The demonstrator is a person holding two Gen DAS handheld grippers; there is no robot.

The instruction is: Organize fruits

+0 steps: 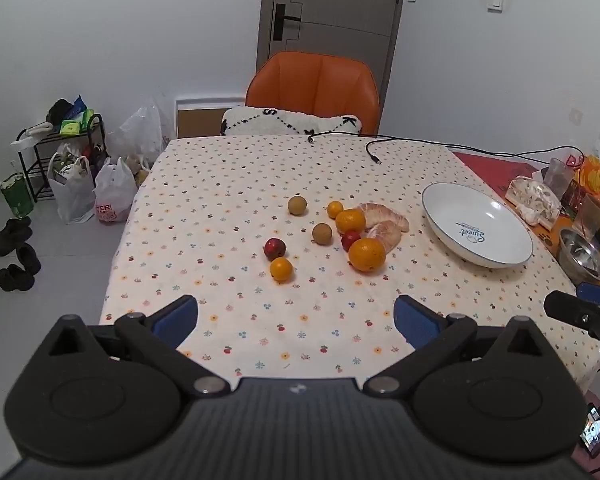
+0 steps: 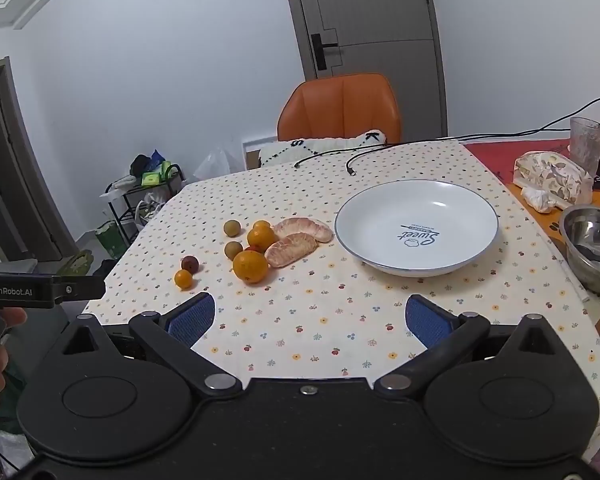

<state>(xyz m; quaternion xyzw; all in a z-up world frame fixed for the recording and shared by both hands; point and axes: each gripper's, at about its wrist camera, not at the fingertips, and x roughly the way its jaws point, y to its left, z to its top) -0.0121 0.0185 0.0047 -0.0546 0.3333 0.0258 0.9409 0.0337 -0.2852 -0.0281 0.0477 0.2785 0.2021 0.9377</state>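
Bare cloth lay between both wide-spread tongs and the fruit cluster [image 2: 256,248] mid-tabletop [image 2: 308,328], an unblocked path from the near edge. The white plate [image 2: 416,208] stood clear to the cluster's right. A steel bowl [image 2: 592,248], glass [image 2: 586,140] and cables [image 1: 412,144] crowded the right and far edges.

Black left gripper [image 1: 296,320] and right gripper [image 2: 310,322], blue pads.

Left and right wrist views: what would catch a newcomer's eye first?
A cluster of fruit, led by the big orange and peeled citrus pieces, lies mid-table on the flowered tablecloth. To its right sits an empty white plate. An orange chair stands behind the table.
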